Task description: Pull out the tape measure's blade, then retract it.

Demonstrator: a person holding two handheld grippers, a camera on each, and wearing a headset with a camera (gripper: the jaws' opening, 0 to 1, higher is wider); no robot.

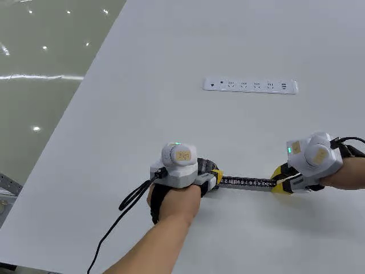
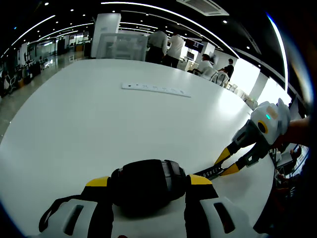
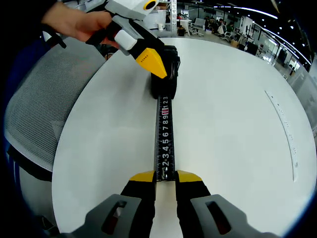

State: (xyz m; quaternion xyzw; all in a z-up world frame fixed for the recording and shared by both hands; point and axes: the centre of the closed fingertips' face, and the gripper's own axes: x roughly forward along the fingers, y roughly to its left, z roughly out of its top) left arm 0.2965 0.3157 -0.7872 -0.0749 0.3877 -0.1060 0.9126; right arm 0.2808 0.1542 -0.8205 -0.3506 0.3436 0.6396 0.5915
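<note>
A black tape measure case [image 2: 147, 184] sits clamped between the yellow-tipped jaws of my left gripper [image 2: 148, 181], low on the white table [image 1: 188, 131]. In the head view the same case [image 1: 206, 172] lies under the left gripper [image 1: 212, 177]. Its dark blade [image 1: 246, 182] with white numbers runs right, flat over the table, to my right gripper [image 1: 279, 185]. In the right gripper view the blade [image 3: 164, 136] stretches from the case [image 3: 165, 74] down to my right gripper [image 3: 165, 176], which is shut on the blade's end. About a dozen centimetres of blade show.
A long white power strip [image 1: 251, 85] lies on the table beyond the grippers. A black cable [image 1: 122, 214] trails from the left gripper toward the table's near edge. A grey mesh chair [image 3: 42, 94] stands beside the table, and people stand at the far end [image 2: 166, 47].
</note>
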